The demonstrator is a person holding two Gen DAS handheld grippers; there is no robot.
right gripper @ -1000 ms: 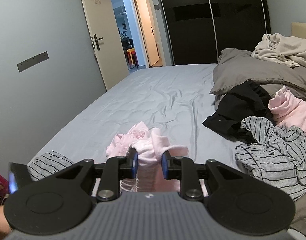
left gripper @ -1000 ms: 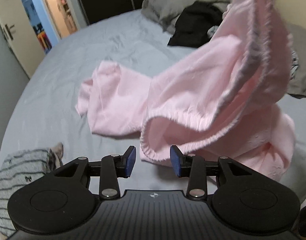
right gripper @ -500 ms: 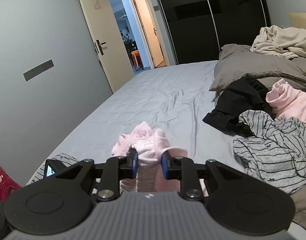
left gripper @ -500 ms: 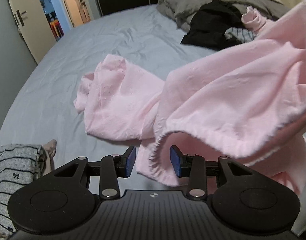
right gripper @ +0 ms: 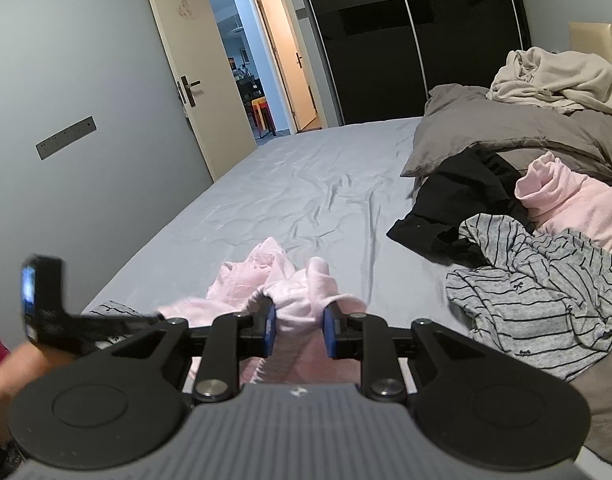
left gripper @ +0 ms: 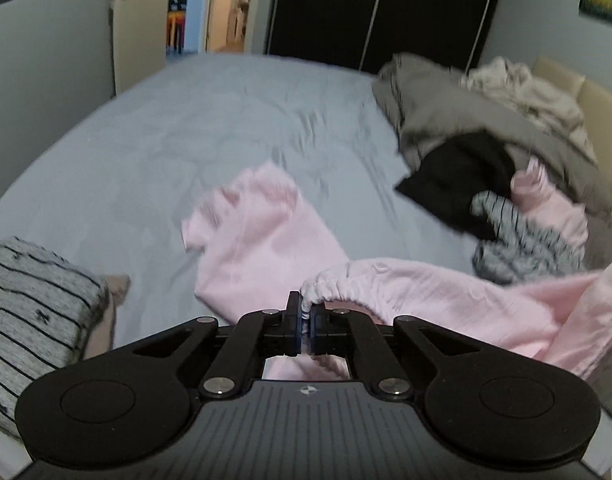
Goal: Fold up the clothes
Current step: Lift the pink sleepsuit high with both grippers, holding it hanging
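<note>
Crumpled pink garment [left gripper: 266, 240], gathered elastic hem

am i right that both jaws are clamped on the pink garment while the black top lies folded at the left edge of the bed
Not quite. In the left wrist view the folded piece at the left edge is the grey striped garment. The black top lies crumpled in the pile on the right. Both grippers do clamp the pink garment.

blurred: left gripper [right gripper: 38, 312] | cut off: striped folded garment [left gripper: 30, 312] at left edge

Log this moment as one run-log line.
left tongs: just closed on pink garment elastic edge | right tongs: gripping same garment | bed: garment partly draped
</note>
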